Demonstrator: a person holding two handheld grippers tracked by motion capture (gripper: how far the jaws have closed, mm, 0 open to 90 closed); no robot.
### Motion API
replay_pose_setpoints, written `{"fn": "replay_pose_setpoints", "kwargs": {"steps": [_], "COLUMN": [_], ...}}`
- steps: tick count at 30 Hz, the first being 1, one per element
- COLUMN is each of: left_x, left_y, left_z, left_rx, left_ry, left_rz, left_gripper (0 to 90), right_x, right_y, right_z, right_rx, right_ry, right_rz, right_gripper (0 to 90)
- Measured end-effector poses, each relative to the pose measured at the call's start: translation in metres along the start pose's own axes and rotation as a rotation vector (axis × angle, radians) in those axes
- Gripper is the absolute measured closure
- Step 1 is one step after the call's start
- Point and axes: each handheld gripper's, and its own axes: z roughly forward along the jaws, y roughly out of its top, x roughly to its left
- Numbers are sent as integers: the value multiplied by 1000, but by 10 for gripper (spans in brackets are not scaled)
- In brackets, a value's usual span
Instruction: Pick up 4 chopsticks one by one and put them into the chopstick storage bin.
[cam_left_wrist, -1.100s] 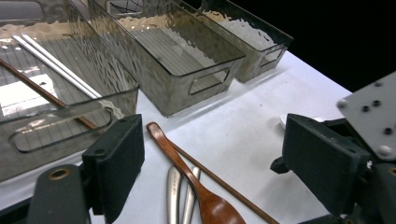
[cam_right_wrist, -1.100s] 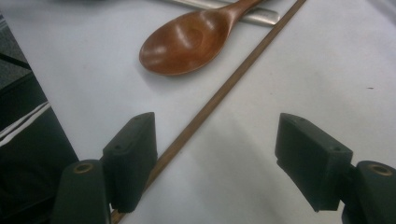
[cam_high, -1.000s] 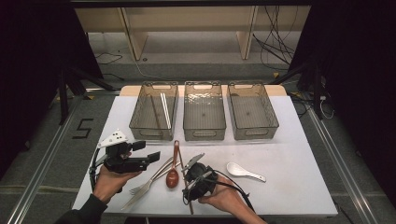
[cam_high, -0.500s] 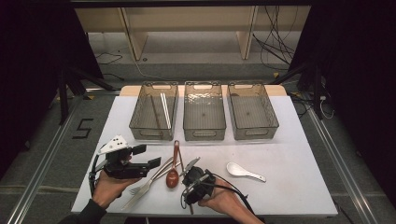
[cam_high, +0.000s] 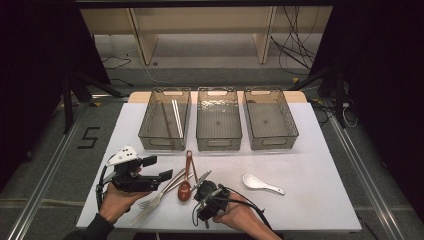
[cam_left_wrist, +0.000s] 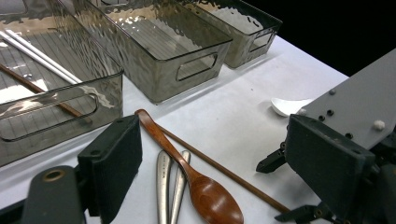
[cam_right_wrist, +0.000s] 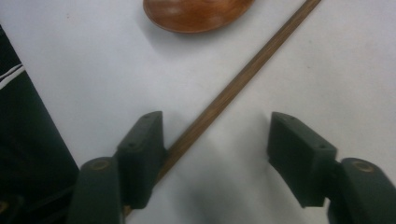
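Note:
My right gripper (cam_high: 204, 186) points down at the white table near its front edge. In the right gripper view a thin brown chopstick (cam_right_wrist: 243, 79) lies on the table between its jaws and touches the left pad (cam_right_wrist: 142, 154). These jaws have just been closing, but the right pad stands clear, so the right gripper (cam_right_wrist: 217, 126) is open. A wooden spoon (cam_high: 185, 186) lies just left of it. My left gripper (cam_high: 159, 169) hovers open to the left of the cutlery. The left gripper (cam_left_wrist: 212, 135) looks over the wooden spoon (cam_left_wrist: 205, 196) and two metal handles (cam_left_wrist: 169, 186).
Three clear bins stand in a row at the back: the left bin (cam_high: 150, 142) holds white chopsticks (cam_high: 176, 116) and a brown one, the middle bin (cam_high: 219, 144) and the right bin (cam_high: 272, 144) look empty. A white ceramic spoon (cam_high: 259, 183) lies right of my hands.
The right gripper has shifted a little to the left over the chopstick and its jaws stand narrower. The left gripper has kept its place.

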Motion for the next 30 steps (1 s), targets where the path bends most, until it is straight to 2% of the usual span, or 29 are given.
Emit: {"fn": "replay_pose_setpoints", "kwargs": {"steps": [4,11,17,25,30], "left_x": [1,1,0,0,0], "left_y": [0,0,0,-1,-1], "left_z": [0,0,0,1,1], "left_rx": [1,2,3,9,9], "left_ry": [0,-1,-4,-9,-10], "left_rz": [-1,-2,-2,5,3], "left_gripper": [186,186,186,187,187], "right_x": [-6,-25,-44,-60,-66], "right_y": [-2,-8,-16,-24,-27], "right_z": [-3,-10,-16,-21,-22], "right_rx": [16,66,108,145,156], "right_ry": [-3,2,-4,-34,-37], "right_rz": [9,62,125,164,176], "right_gripper": [515,672,740,835,843]}}
